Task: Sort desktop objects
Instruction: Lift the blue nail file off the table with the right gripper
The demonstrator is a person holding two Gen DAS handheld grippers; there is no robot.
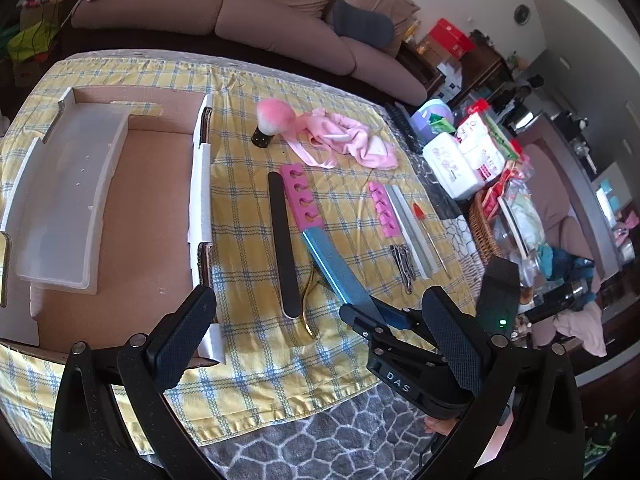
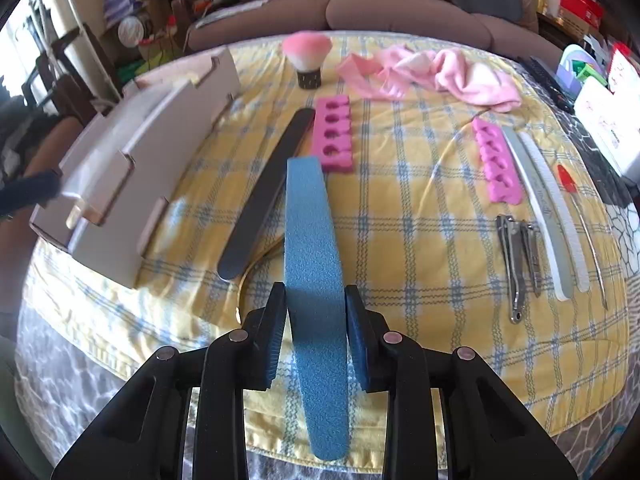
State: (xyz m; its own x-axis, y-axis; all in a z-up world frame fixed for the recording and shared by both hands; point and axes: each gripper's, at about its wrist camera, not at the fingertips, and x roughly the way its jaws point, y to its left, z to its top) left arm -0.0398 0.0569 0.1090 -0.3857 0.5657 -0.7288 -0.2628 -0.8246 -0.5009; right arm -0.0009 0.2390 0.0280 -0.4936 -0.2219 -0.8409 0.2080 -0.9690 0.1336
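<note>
A long blue nail file [image 2: 310,240] runs between the fingers of my right gripper [image 2: 316,320], whose pads press on its two edges. From the left wrist view the same blue file [image 1: 336,268] slopes up from the cloth into the right gripper [image 1: 376,320]. Its far end reaches a pink toe separator [image 2: 332,136]. A black nail file [image 2: 268,192] lies just left of it. My left gripper [image 1: 316,340] stands wide open and holds nothing, above the front right corner of the cardboard box [image 1: 152,200].
A white tray [image 1: 64,192] lies in the box. On the yellow checked cloth are a pink brush [image 1: 269,120], a pink towel [image 1: 344,136], a second toe separator [image 1: 382,210], pale files [image 1: 410,228], nail clippers [image 1: 402,264] and a red-tipped tool [image 1: 424,220]. Clutter lines the right edge.
</note>
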